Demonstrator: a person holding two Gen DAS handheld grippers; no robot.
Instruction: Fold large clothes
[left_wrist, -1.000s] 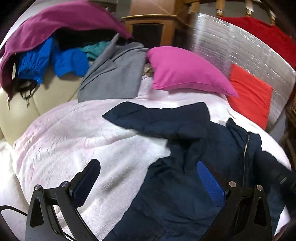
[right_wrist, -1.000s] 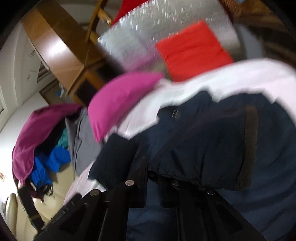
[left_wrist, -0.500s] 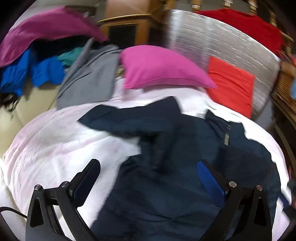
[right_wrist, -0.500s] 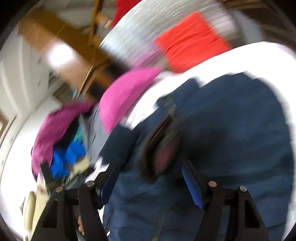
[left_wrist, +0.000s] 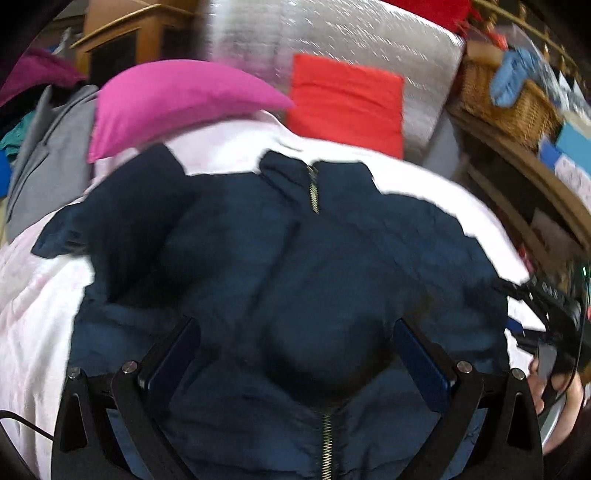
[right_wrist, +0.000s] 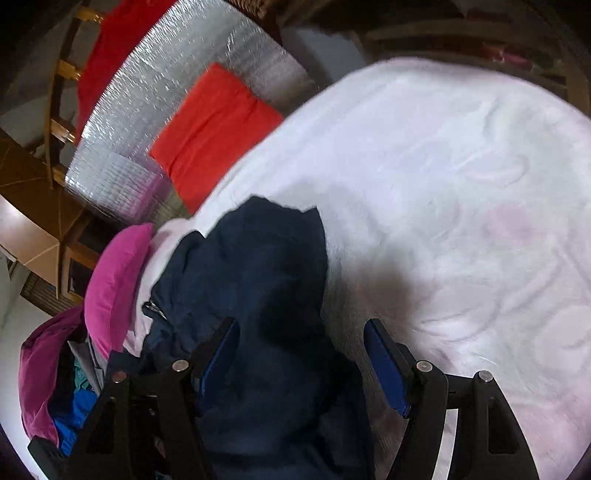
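Jacket (left_wrist: 295, 280): navy, zipped, spread front-up on the white blanket (left_wrist: 37, 332), collar toward the pink pillow (left_wrist: 173, 99).
Left gripper (left_wrist: 295, 354): jaws wide apart above the jacket's middle, nothing held.
Right gripper (right_wrist: 301, 362): jaws apart over the jacket's edge where it meets the blanket, nothing pinched.
Red cushion (left_wrist: 347, 99): beyond the collar, against a silver panel (left_wrist: 351, 37).
Hand (left_wrist: 554, 391): at the jacket's right edge.

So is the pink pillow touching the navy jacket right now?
Apart. In the left wrist view a strip of pale blanket shows between the pink pillow and the navy jacket; the pillow lies past the jacket's collar.
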